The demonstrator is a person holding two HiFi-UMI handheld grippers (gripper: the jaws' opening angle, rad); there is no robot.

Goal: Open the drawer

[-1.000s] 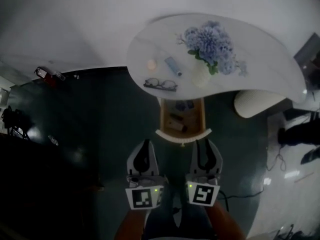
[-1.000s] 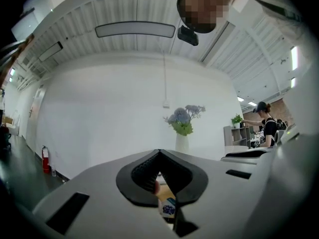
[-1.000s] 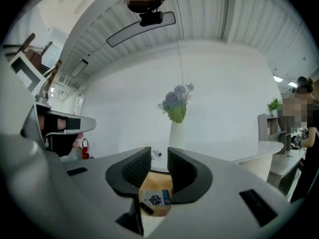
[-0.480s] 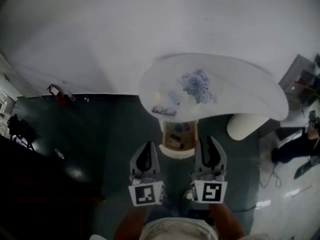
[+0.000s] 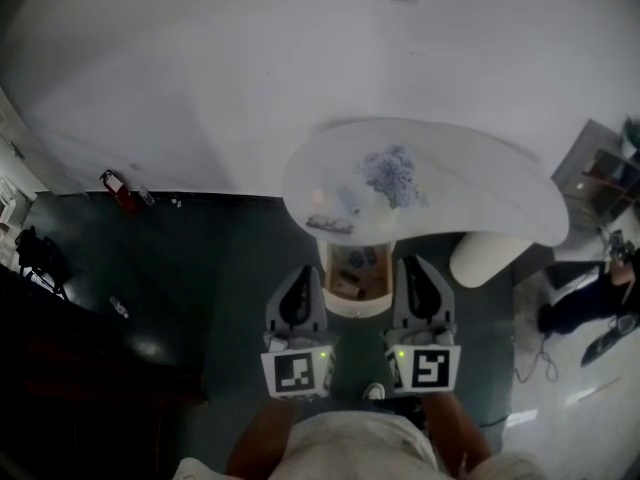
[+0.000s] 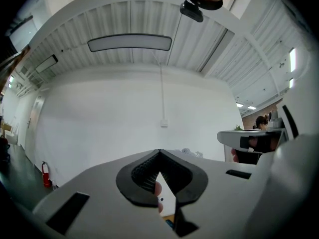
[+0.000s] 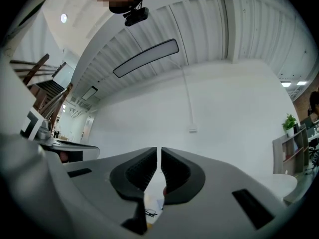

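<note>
Head view, open drawer, glasses, flowers, table

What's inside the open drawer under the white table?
Small dark items, too small to identify, lie in the wooden drawer; the white tabletop covers its rear.

desk by wall, 12 o'clock | flowers on desk | glasses at flowers' 8 | drawer out under desk, 6 of glasses | left gripper at drawer's 9 | right gripper at drawer's 3
</note>
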